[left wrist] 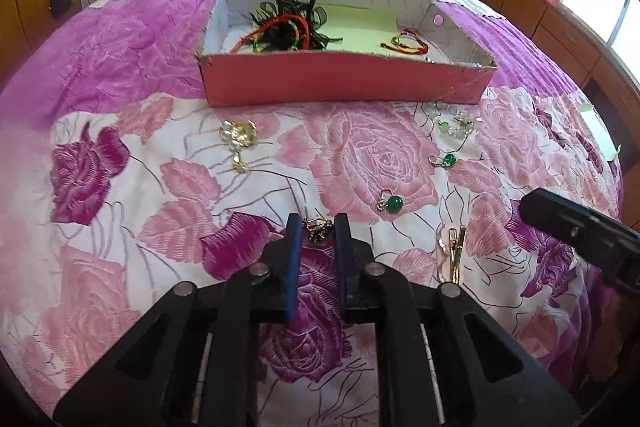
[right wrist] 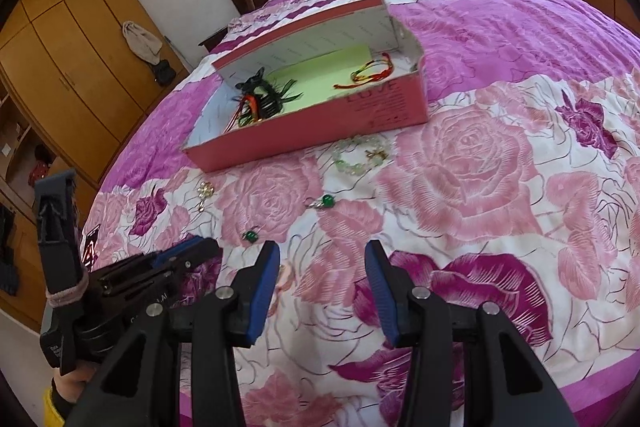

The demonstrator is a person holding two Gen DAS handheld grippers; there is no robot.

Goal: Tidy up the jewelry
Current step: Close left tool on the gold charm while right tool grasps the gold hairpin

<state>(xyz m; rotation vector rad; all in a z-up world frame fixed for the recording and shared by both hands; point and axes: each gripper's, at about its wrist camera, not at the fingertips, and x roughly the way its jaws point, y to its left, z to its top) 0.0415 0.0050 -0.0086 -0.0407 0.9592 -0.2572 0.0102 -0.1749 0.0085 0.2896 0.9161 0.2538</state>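
Bedspread (left wrist: 120, 75), floral pink and purple, carries all items. Pink box (left wrist: 344, 83), lid off, toward the headboard end: holds black ribbon tangle (left wrist: 296, 15) and red cord bracelet (left wrist: 404, 43) on green card. Outside the box, near its front wall: pale bead bracelet (left wrist: 450, 121), gold brooch (left wrist: 238, 137), two green-stone earrings (left wrist: 444, 160) (left wrist: 390, 203), gold clip (left wrist: 456, 247).

Left gripper (left wrist: 316, 227): jaws narrowed around small gold piece (left wrist: 318, 229); contact unclear.

Right gripper (right wrist: 322, 255): released, jaws wide, above bare bedspread.

box (left wrist: 344, 79): 1 | green earrings (left wrist: 390, 203): 2 | bead bracelet (left wrist: 452, 121): 1 | gold brooch (left wrist: 238, 139): 1
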